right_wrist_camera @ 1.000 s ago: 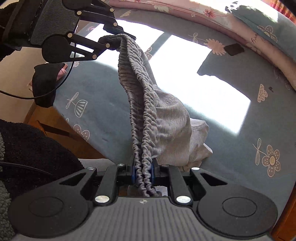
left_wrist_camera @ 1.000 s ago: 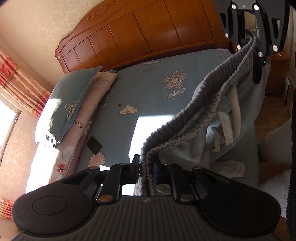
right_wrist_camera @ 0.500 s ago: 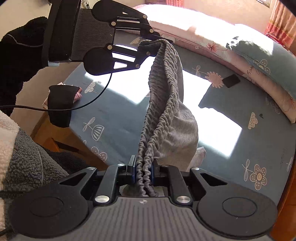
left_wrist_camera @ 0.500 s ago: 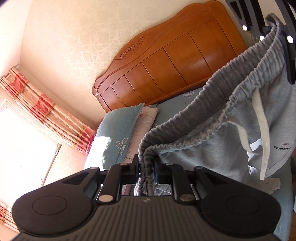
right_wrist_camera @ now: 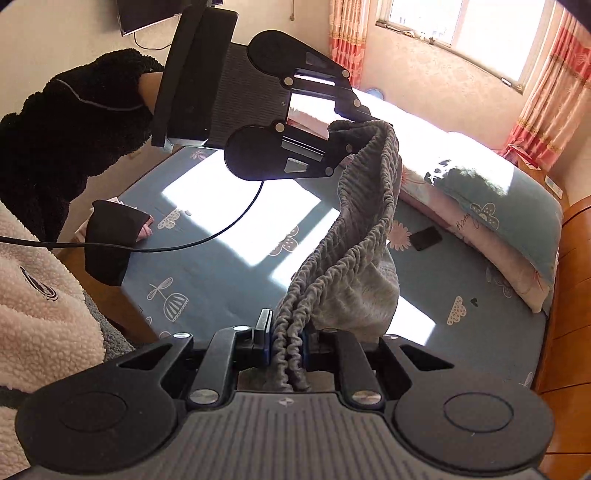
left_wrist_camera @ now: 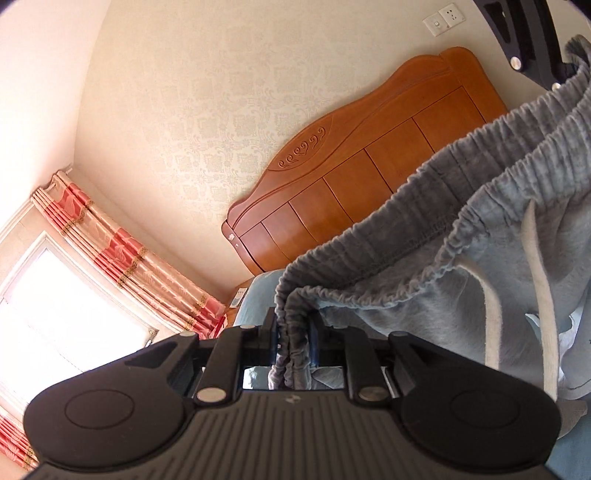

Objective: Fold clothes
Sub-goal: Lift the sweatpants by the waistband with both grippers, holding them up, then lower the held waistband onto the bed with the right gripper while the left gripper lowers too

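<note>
Between our left gripper [left_wrist_camera: 293, 338] and right gripper [right_wrist_camera: 286, 345], both pinching the waistband, the grey pants [right_wrist_camera: 354, 258] now hang higher above the bed [right_wrist_camera: 221, 266], ready to lay flat.

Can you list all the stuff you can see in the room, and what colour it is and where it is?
sweatpants: one, grey, held up over the bed by the waistband, white drawstrings hanging
bed sheet: one, blue with white patterns, on the bed
pillows: two, blue on top of pink, at the head of the bed
headboard: one, brown wood, against the wall
phone: one, black, on the sheet near the pillows
curtains: red and cream, by the window
wall switch and socket: white, above the headboard
sleeve: one, black, fuzzy, behind the left gripper
left gripper: black, shut on the waistband
right gripper: black, shut on the waistband
</note>
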Available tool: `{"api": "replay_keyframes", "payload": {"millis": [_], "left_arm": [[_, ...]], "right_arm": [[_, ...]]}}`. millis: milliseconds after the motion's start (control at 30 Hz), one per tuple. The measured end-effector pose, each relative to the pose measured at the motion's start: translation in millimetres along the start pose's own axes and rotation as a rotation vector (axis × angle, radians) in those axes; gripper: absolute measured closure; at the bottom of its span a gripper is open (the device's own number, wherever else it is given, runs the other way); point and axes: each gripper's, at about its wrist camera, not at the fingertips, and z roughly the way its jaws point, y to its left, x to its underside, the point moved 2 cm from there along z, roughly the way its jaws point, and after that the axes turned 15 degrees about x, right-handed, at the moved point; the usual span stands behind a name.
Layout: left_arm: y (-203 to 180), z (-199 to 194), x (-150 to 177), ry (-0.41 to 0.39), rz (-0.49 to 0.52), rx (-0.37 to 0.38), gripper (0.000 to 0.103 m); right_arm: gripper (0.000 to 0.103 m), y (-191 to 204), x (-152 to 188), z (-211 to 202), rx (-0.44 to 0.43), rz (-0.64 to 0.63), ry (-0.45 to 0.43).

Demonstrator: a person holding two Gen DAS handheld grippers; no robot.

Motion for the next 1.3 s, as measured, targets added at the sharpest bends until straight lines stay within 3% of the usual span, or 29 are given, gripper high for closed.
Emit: {"api": "replay_keyframes", "payload": {"millis": [233, 467, 633, 767, 933, 1300], "left_arm": [[-47.3, 77.2, 33.3, 0.083, -0.103, 0.189, 0.089], [-96.6, 198.7, 81.0, 0.295, -0.202, 0.363, 0.09], [-135.5, 273.8, 104.0, 0.444, -0.239, 0.394, 0.09], [-152.7, 340.0, 106.1, 0.511, -0.292, 0.396, 0.09], [-167.2, 413.0, 88.2, 0.523, -0.345, 0.363, 0.09], [-218.0, 540.4, 24.4, 0.433, -0.338, 0.345, 0.089]], "right_arm": [[0.086, -35.9, 66.9, 99.0, -0.139, 0.246, 0.146], [0.086, -72.9, 157.5, 222.9, -0.263, 0.482, 0.241], [0.086, -99.6, 231.6, 313.4, -0.32, 0.65, 0.273], [0.086, -120.9, 282.8, 369.5, -0.219, 0.728, 0.289], [0.086, -152.7, 334.3, 414.5, -0.114, 0.818, 0.298], [0.086, -202.7, 409.5, 455.0, 0.162, 0.863, 0.322]]}}
